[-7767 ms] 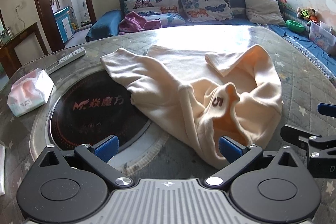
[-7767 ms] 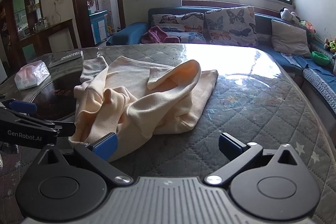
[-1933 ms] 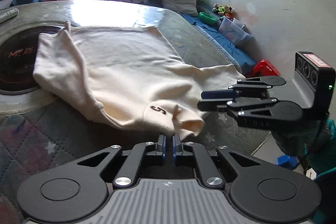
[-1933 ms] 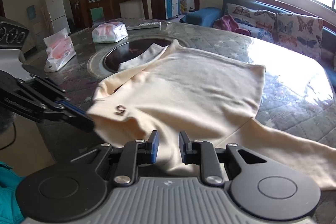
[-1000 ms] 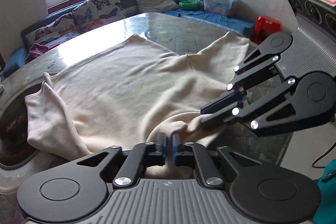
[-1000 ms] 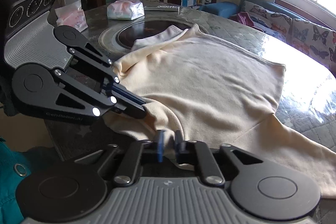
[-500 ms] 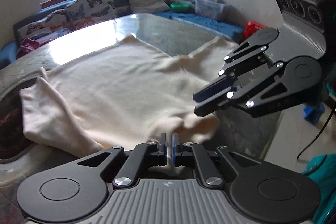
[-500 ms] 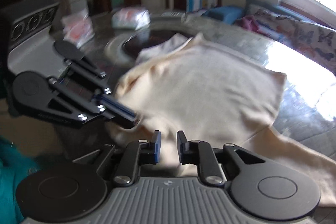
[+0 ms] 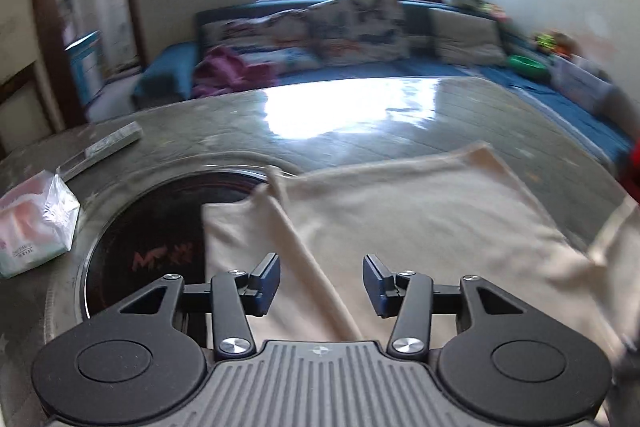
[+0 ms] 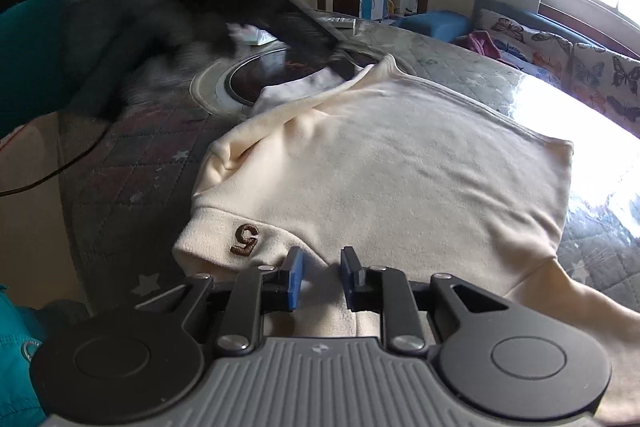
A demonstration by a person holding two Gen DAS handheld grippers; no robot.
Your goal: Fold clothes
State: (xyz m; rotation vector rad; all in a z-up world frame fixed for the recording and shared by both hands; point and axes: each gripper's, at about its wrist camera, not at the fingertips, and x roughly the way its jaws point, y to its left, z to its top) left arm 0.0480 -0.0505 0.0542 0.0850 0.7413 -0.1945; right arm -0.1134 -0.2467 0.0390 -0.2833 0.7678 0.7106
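In the left wrist view, one cream top [image 9: 420, 215] is being seen spread flat on the round table [image 9: 360, 115], one sleeve lying across the dark glass disc [image 9: 160, 227] set in the table's middle. The left gripper [image 9: 320, 281] is being held above the cloth near that sleeve; its jaws are opening, the two blue pads [image 9: 266, 283] are standing apart, and nothing is being pinched between them, the fabric merely lying below. One tissue pack [image 9: 36, 223] is being shown at the table's left edge, and one flat remote [image 9: 106, 147] beyond it. One sofa [image 9: 360, 59] with several cushions is being blurred at the back, so the cushion count cannot be told.

In the right wrist view, the same top [image 10: 400, 167] is being seen lying flat, its collar folded at the near table edge with one brown "5" patch [image 10: 245, 239] facing up. The right gripper [image 10: 320, 279] is being held low at the collar; its jaws are opening, a narrow gap is being shown between its two pads [image 10: 294, 281], and cloth is lying in that gap without being squeezed. At upper left a dark blur [image 10: 240, 11] is being smeared across the frame, probably the other gripper in motion, next to one teal sleeve [image 10: 36, 55]. Two butterfly cushions [image 10: 560, 47] are being seen on the sofa at right.
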